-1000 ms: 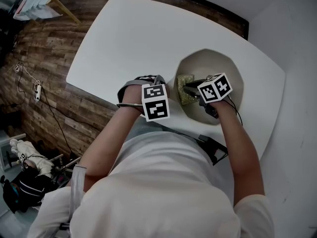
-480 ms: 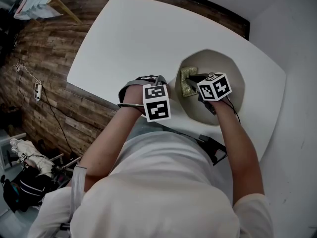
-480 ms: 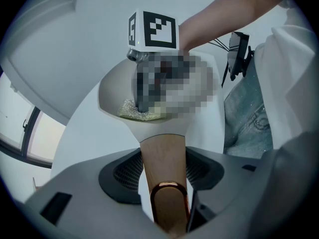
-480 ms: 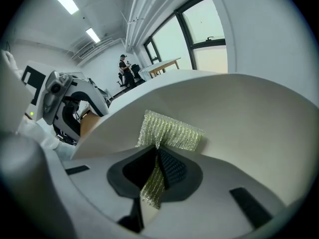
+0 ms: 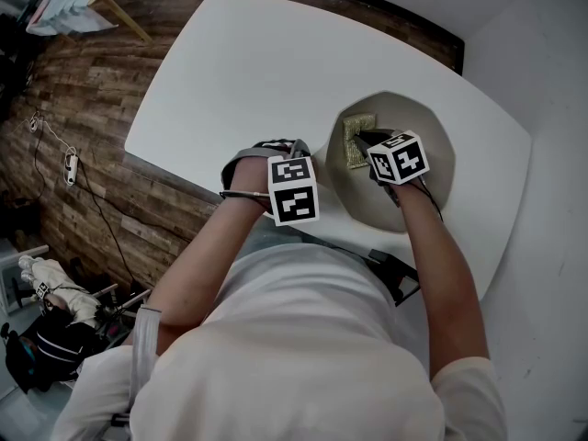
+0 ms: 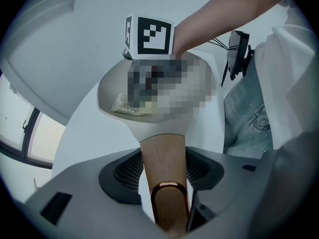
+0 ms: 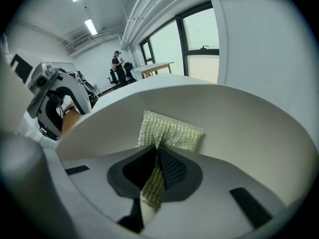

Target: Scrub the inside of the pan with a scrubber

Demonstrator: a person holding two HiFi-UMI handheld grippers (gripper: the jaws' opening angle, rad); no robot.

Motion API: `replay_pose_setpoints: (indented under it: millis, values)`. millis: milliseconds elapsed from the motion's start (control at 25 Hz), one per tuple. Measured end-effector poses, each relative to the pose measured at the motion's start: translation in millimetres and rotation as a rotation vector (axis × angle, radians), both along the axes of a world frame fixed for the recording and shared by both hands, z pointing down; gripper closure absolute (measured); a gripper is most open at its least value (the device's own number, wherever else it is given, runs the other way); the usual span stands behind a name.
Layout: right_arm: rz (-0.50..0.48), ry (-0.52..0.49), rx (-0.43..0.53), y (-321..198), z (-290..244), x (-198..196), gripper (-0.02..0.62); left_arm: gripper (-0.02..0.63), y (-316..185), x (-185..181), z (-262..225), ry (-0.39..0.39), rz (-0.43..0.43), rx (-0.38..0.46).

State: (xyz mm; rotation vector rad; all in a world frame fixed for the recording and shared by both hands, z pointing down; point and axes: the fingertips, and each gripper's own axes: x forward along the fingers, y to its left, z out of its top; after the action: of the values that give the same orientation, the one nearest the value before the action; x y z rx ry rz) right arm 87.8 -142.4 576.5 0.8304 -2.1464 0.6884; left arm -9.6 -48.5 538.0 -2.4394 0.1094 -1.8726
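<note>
1. While the pan (image 5: pixel 424 122) rested on the white table (image 5: pixel 248 72), its wooden handle (image 6: pixel 162 151) was clamped between the jaws of the left gripper (image 6: pixel 163 172), which were kept wide apart by the handle's breadth.
2. The left gripper was pointed steeply downward at the left side of the pan, as seen in the head view.
3. The scrubber (image 7: pixel 172 132), a yellow-green glittery mesh pad, was pinched by one edge in the right gripper (image 7: pixel 155 176), whose jaws were drawn narrow upon it.
4. The free part of the scrubber was laid flat against the inner wall of the pan, in the upper-left part of the interior in the head view.
5. The right gripper was held inside the pan, tilted downward, with its marker cube (image 5: pixel 398 157) above the pan's floor.
6. A wood-patterned floor (image 5: pixel 83 154) was seen beyond the table's left edge.
</note>
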Motion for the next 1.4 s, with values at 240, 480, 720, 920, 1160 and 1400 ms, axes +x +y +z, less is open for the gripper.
replay_pose_setpoints:
  millis: [240, 480, 720, 920, 1160, 1400]
  values:
    - [0.022, 0.066, 0.029, -9.3, 0.5, 10.2, 0.558, 0.362, -0.4, -1.0, -1.8, 0.001, 0.002, 0.001]
    - [0.010, 0.177, 0.096, -15.1, 2.7, 22.1, 0.558, 0.363, 1.4, -0.1, -1.6, 0.000, 0.003, -0.001]
    - [0.054, 0.211, 0.094, -20.6, 6.4, 36.5, 0.558, 0.364, 2.3, 2.0, 1.0, 0.000, 0.003, -0.004]
    - [0.055, 0.268, 0.122, -22.6, 8.6, 46.5, 0.558, 0.364, 3.8, 3.3, 2.7, -0.006, 0.009, -0.005]
    - [0.023, 0.354, 0.143, -25.9, 7.1, 54.1, 0.558, 0.364, 4.7, 3.7, 2.5, 0.000, 0.006, -0.011]
    - [0.016, 0.440, 0.139, -25.9, 6.5, 66.9, 0.558, 0.364, 4.8, 2.6, 2.6, 0.003, 0.000, -0.016]
